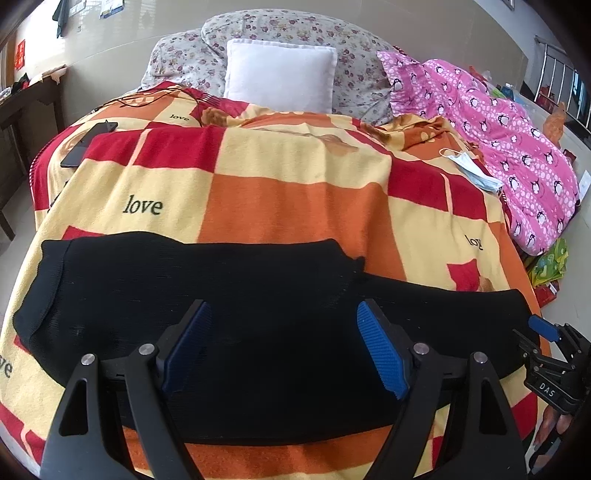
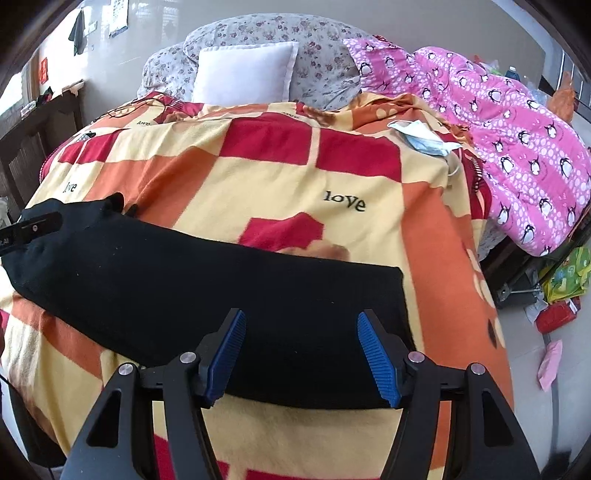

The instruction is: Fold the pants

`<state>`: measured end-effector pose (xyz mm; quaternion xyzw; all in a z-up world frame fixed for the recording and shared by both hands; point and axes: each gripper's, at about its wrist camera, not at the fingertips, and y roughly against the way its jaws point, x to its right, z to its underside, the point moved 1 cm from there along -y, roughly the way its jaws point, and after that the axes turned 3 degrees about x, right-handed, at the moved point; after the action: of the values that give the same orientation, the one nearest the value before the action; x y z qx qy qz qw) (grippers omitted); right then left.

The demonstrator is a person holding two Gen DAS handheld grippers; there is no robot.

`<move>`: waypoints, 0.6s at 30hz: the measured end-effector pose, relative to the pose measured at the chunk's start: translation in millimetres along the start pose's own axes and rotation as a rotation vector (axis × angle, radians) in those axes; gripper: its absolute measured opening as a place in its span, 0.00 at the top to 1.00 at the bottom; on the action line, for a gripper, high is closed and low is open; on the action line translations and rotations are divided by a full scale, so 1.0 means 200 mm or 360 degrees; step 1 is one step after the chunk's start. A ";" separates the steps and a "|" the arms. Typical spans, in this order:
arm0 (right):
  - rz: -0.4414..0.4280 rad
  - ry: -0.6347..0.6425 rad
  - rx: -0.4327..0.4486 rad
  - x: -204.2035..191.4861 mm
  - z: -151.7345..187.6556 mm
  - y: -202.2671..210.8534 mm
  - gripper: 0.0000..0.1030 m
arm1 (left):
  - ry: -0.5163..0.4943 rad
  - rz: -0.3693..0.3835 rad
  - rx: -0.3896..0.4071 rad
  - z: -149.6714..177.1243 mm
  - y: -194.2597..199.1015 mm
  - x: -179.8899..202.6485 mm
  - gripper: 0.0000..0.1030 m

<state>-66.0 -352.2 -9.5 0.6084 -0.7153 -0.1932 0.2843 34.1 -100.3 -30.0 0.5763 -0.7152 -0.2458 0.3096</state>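
Black pants (image 1: 207,295) lie flat across the near part of a bed, on a red, orange and yellow checked blanket (image 1: 277,192). My left gripper (image 1: 284,325) is open, its blue pads just above the pants' wide left part. My right gripper (image 2: 301,332) is open above the pants' (image 2: 184,280) right end, close to the near edge. The right gripper also shows at the right edge of the left wrist view (image 1: 554,347). The left gripper's tip shows at the left edge of the right wrist view (image 2: 29,227).
A white pillow (image 1: 279,75) and floral pillows (image 1: 295,29) lie at the bed's head. A pink penguin quilt (image 1: 498,136) and a face mask (image 1: 469,166) lie right. A dark phone (image 1: 86,142) lies far left. Clutter (image 2: 561,280) sits on the floor at right.
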 end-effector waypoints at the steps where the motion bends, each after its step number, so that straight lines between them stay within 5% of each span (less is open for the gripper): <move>1: -0.0008 -0.0003 -0.0001 -0.01 0.00 -0.01 0.37 | -0.0004 -0.0004 0.0003 0.00 0.00 0.00 0.21; 10: -0.0023 0.0016 0.0035 -0.03 -0.05 -0.02 0.37 | -0.0008 -0.0022 0.0021 -0.02 0.02 -0.01 0.21; 18: 0.0170 0.0034 0.0097 0.06 -0.04 0.01 0.35 | -0.0007 -0.0012 0.0012 -0.01 0.01 0.00 0.21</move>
<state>-64.1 -363.4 0.1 0.5797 -0.7492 -0.1494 0.2833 33.5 -99.9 -26.6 0.5796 -0.7147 -0.2457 0.3049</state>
